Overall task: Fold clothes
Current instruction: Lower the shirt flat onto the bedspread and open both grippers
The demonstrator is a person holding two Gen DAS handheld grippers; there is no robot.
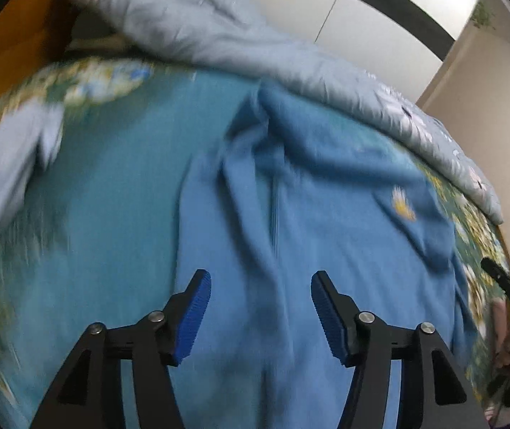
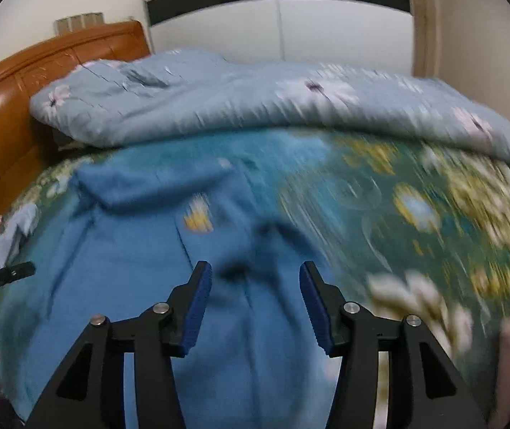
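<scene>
A blue garment point(image 1: 308, 214) with a small yellow and white emblem point(image 1: 403, 203) lies spread and wrinkled on the bed. It also shows in the right wrist view point(image 2: 140, 250), its collar end toward the headboard. My left gripper point(image 1: 260, 307) is open and empty, hovering over the garment's lower part. My right gripper point(image 2: 255, 300) is open and empty above the garment's right edge. Each gripper shows at the edge of the other's view, the right one point(image 1: 505, 286) and the left one point(image 2: 1, 275). Both views are motion-blurred.
A teal floral bedsheet point(image 2: 434, 214) covers the bed. A pale blue flowered duvet point(image 2: 255, 107) is bunched along the far side. A wooden headboard point(image 2: 22, 82) stands at the left. Pale blue clothes point(image 1: 8, 164) lie at the left of the bed.
</scene>
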